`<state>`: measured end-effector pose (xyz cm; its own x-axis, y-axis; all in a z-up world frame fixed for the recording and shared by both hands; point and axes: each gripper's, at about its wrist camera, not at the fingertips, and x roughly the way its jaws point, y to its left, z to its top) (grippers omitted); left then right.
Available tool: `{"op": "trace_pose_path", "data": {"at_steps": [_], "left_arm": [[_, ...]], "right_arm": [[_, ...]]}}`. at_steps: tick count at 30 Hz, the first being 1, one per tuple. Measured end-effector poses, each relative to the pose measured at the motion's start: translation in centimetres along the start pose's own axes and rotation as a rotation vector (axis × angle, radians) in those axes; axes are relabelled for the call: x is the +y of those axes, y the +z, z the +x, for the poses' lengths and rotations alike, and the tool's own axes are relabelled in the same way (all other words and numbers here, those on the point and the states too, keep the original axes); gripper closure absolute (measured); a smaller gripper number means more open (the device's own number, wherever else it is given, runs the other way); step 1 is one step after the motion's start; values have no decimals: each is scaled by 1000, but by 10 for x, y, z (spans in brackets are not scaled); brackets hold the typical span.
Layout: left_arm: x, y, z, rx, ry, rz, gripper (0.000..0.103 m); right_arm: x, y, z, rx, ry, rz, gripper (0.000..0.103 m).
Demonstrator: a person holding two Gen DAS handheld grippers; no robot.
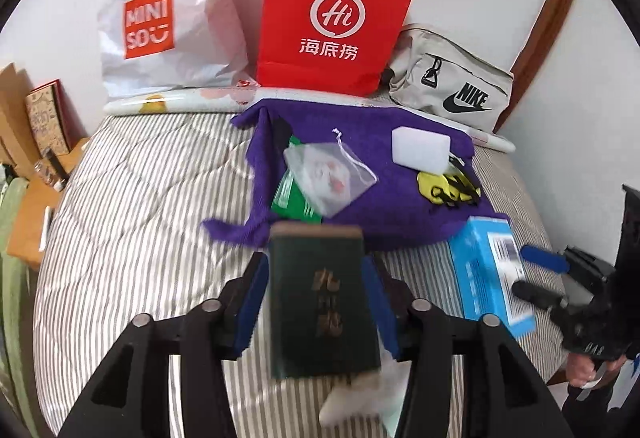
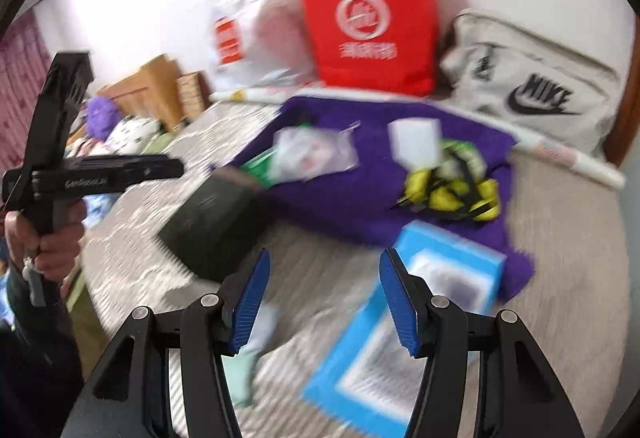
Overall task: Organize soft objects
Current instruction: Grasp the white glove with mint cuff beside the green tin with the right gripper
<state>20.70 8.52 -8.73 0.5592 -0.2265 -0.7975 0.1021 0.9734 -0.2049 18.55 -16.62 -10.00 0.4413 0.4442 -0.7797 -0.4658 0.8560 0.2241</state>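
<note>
The towel (image 1: 360, 174) is showing a fuzzy purple pile, lying on a matt, quilted striped cover (image 1: 152, 198). The left gripper (image 1: 316, 294) is pressing ribbed blue pads (image 1: 250, 302) on matt black plastic arms against a book (image 1: 320, 302) with a dull dark-green cover, while the pouch (image 1: 328, 174) is looking sheer and meshy and the box (image 1: 490, 270) is looking like glossy blue card. Behind, the red bag (image 1: 332, 18) is reading as smooth paper, the white bag (image 1: 176, 18) as crinkly plastic, and the Nike bag (image 1: 452, 90) as matt woven cloth.

Pouch (image 1: 330, 176) on towel (image 1: 360, 174); bags (image 1: 336, 18) behind.
</note>
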Motion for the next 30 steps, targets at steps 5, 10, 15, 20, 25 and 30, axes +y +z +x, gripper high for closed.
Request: {"op": "trace_pose_path", "data": {"at_steps": [5,10,15,20,25,30], "left_arm": [[9,-35,-16,-6,26,-10,48],[25,-65,-22,19,11,-43,48],[38,-90,-23,37,1,-73,48],[45,-105,-20,49,-11,-97,48],[46,-111,-19,55,-34,-109,48],[39,-113,-18,56,-61,-97,48]], "right_arm": [[43,-34,19,70,76,-37,42],[68,-64,52,153,50,-48,42],[77,-81,79,174,-6,-25,41],[81,-91,71,127,-67,-111,94],[59,-88,33,67,10,-24,97],[44,-79,-8,-18,69,46,97]]}}
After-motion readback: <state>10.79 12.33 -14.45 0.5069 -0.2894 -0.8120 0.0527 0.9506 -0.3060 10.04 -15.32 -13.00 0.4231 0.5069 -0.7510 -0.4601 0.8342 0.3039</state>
